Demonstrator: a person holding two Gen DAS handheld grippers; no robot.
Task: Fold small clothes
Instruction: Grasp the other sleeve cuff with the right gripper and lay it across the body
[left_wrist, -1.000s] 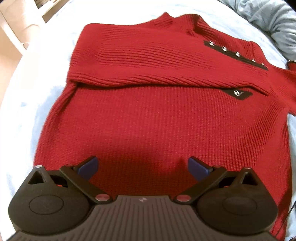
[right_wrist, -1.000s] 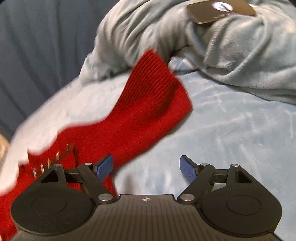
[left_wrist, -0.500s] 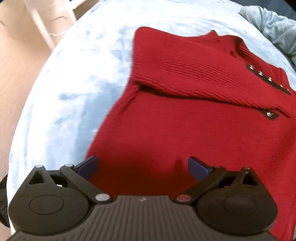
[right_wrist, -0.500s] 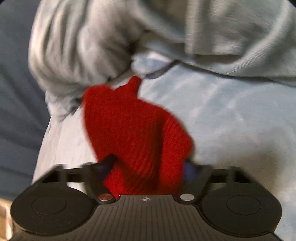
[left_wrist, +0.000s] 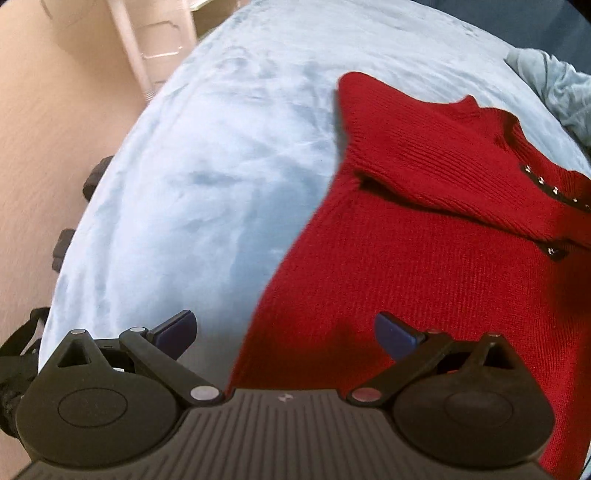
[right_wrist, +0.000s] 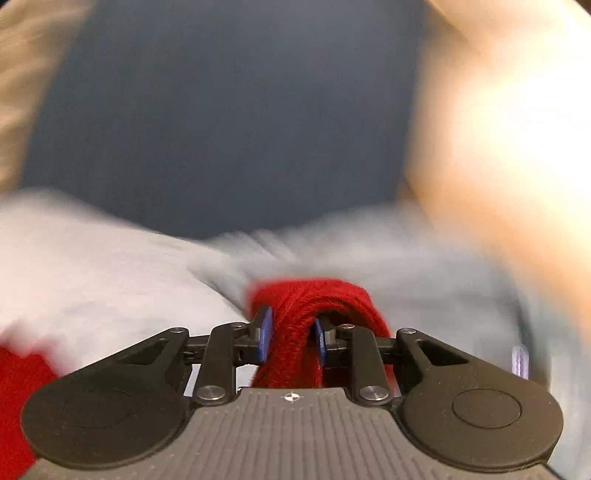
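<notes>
A red knit sweater (left_wrist: 436, 236) lies flat on a pale blue blanket (left_wrist: 207, 192), its left sleeve folded across the chest. A dark strap with small metal studs (left_wrist: 554, 192) sits near its shoulder. My left gripper (left_wrist: 284, 332) is open and empty, hovering over the sweater's lower left edge. My right gripper (right_wrist: 291, 336) is shut on the red sleeve cuff (right_wrist: 314, 299), bunched between the blue pads. The right wrist view is heavily blurred.
The bed edge curves down the left, with wooden floor (left_wrist: 48, 122) and white furniture (left_wrist: 147, 48) beyond. A grey-blue crumpled blanket (left_wrist: 554, 81) lies at the far right. Black straps (left_wrist: 22, 343) hang at the bed's left edge. A dark blue wall (right_wrist: 229, 110) fills the right wrist view.
My right gripper closed on the sleeve cuff and swung upward, blurring its view. My left gripper shifted left, from over the sweater's hem to its lower left edge.
</notes>
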